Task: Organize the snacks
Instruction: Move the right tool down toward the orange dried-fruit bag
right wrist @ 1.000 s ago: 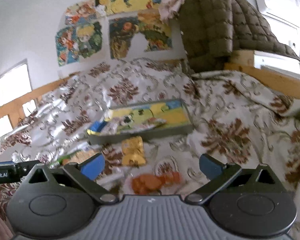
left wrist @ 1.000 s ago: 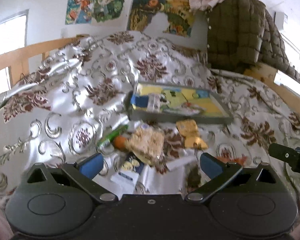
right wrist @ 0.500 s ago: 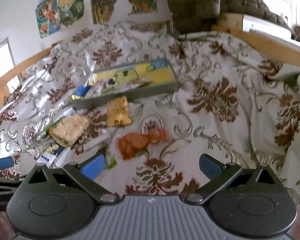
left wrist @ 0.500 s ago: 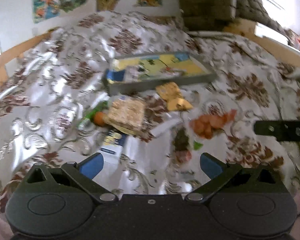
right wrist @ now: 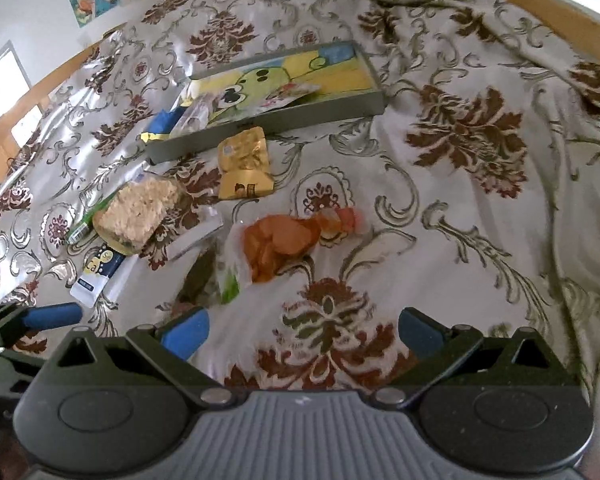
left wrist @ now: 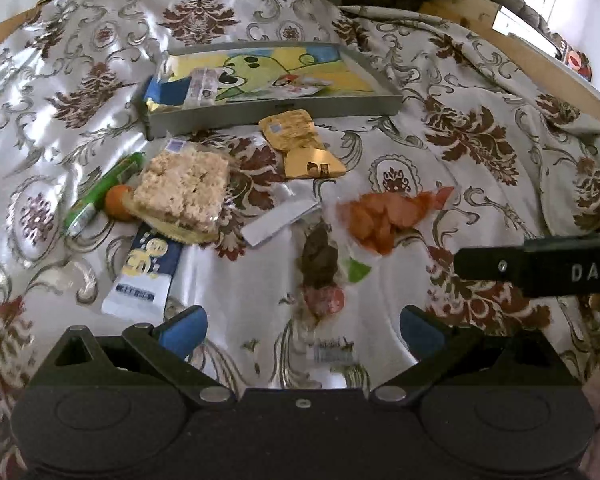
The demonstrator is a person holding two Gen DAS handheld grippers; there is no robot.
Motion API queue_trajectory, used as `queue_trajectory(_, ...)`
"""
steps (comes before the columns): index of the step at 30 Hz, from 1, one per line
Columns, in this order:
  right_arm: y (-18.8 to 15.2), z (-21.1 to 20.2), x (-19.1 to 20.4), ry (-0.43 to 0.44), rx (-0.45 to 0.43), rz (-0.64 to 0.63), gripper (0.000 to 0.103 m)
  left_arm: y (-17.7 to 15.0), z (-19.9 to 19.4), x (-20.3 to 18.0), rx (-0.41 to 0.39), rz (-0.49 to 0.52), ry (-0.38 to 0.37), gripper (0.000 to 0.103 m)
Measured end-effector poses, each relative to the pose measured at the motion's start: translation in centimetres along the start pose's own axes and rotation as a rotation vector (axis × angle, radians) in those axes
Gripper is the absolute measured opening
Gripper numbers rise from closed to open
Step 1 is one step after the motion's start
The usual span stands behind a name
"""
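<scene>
Now, with both your left gripper (left wrist: 302,330) and right gripper (right wrist: 303,330) wide open and empty, pinch the orange snack bag (right wrist: 280,242) by its crinkled end before lifting toward the tray (right wrist: 364,104).

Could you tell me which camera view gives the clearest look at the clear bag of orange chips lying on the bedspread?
The right wrist view: the bag of orange chips lies near the middle, directly ahead of the open right tool, its full length visible. The left wrist view shows it too, but off to the right.

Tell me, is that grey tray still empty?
No. The grey tray already holds a blue packet and a white one; most snacks lie outside it on the bedspread.
</scene>
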State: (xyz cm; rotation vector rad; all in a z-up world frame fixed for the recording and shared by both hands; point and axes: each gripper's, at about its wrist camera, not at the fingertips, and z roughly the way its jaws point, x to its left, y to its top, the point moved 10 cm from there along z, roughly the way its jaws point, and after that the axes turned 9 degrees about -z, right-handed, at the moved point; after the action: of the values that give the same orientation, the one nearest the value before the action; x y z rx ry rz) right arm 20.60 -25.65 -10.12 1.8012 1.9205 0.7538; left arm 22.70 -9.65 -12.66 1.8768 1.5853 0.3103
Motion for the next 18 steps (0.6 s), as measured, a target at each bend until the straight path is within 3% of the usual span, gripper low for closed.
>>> queue_trajectory(9, 4.4, 3.5, -1.8, 0.043, -0.051, -0.062, 0.103, 1.0, 2.7, -0.8, -0.016, 0.099, -0.005, 0.102)
queue_trajectory(18, 7.8, 7.2, 1.4, 0.187, -0.092, -0.328, 0.103, 0.7, 4.1, -0.1, 0.002, 0.081, 0.02, 0.102)
